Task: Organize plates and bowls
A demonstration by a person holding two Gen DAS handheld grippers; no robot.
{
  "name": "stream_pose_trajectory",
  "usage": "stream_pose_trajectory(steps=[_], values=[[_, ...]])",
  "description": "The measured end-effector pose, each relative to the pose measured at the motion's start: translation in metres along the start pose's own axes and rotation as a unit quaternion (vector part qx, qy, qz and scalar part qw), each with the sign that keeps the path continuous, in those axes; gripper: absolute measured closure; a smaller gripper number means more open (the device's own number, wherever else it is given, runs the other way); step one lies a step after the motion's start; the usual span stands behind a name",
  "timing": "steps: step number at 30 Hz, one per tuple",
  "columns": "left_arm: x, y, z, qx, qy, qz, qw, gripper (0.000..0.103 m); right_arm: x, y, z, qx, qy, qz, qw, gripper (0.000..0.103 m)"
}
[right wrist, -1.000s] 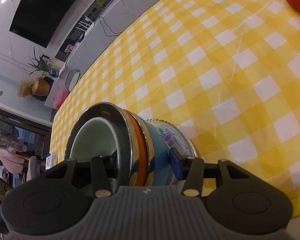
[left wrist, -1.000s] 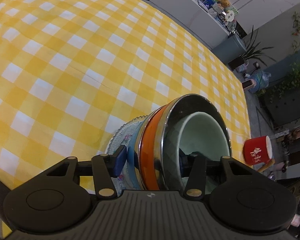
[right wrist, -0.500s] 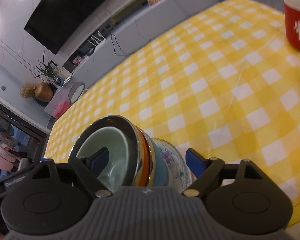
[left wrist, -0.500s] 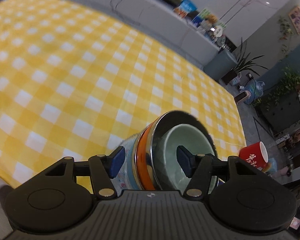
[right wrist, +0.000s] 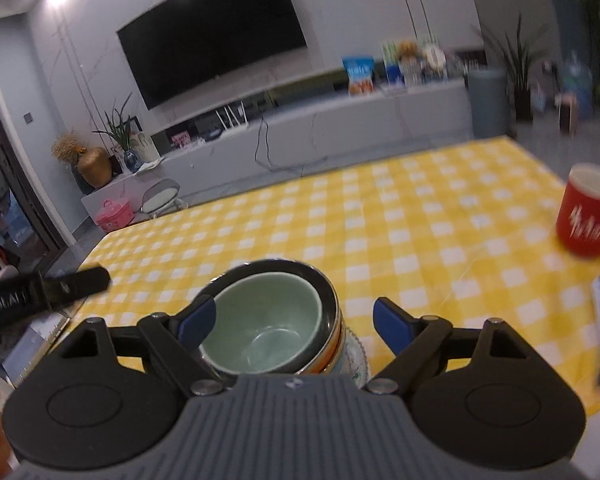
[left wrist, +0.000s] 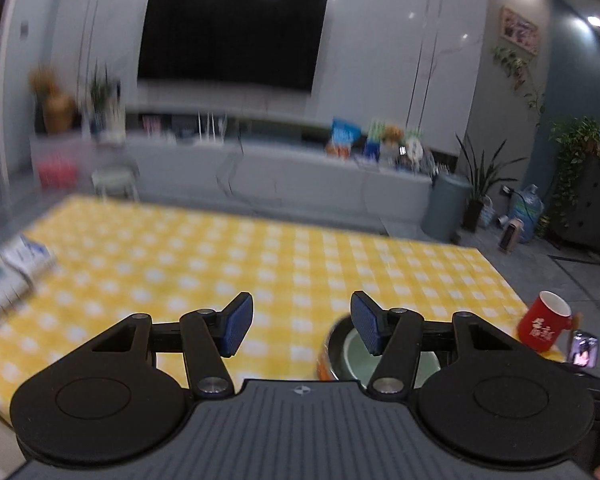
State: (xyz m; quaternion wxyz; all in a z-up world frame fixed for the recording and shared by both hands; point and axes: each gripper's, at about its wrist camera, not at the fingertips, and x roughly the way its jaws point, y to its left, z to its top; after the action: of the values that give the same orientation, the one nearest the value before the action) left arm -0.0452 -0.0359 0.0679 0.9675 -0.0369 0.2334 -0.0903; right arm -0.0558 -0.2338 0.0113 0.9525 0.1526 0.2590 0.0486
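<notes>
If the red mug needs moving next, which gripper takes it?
Right, probably. The right gripper is open and empty, and the red mug stands on its right side, nearer. The left gripper, closing slightly on nothing, has the bowl stack between it and the mug.

One stack of dishes point(right wrist: 300, 328) on yellow checked tablecloth point(right wrist: 400, 232), four pieces countable: one pale green bowl point(right wrist: 268, 328) innermost, one steel bowl point(right wrist: 324, 284) around it, one orange-banded bowl point(right wrist: 334, 362) below, one patterned plate point(right wrist: 358, 360) at bottom. Right of stack: one red mug point(right wrist: 586, 216). Two grippers: left gripper point(left wrist: 302, 330), right gripper point(right wrist: 296, 322). Beyond stack: one television point(right wrist: 214, 28).
</notes>
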Motion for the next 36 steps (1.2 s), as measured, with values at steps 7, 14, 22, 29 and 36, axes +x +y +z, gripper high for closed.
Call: stream_pose_trajectory(steps=[7,14,22,29,36], values=[[-0.026,-0.017,-0.014,0.067,-0.042,0.034,0.9963,0.037,-0.036,0.016,-0.019,-0.056,-0.054,-0.022,0.997,0.014],[-0.030,-0.028,-0.038,0.118,-0.016,0.054,0.9914,0.036,-0.057,0.034,-0.052,-0.120,-0.076,-0.055,0.988,0.014],[-0.006,-0.024,-0.050,0.106,0.079,0.028,0.9909,0.035,-0.044,0.033,-0.072,-0.115,-0.030,-0.062,0.991,0.014],[0.013,-0.015,-0.068,0.100,0.135,0.029,0.9854,0.033,-0.028,0.027,-0.082,-0.107,-0.008,-0.069,0.992,0.013],[0.017,-0.015,-0.082,0.115,0.156,0.028,0.9806,0.033,-0.013,0.019,-0.089,-0.086,0.023,-0.069,0.994,0.013]])
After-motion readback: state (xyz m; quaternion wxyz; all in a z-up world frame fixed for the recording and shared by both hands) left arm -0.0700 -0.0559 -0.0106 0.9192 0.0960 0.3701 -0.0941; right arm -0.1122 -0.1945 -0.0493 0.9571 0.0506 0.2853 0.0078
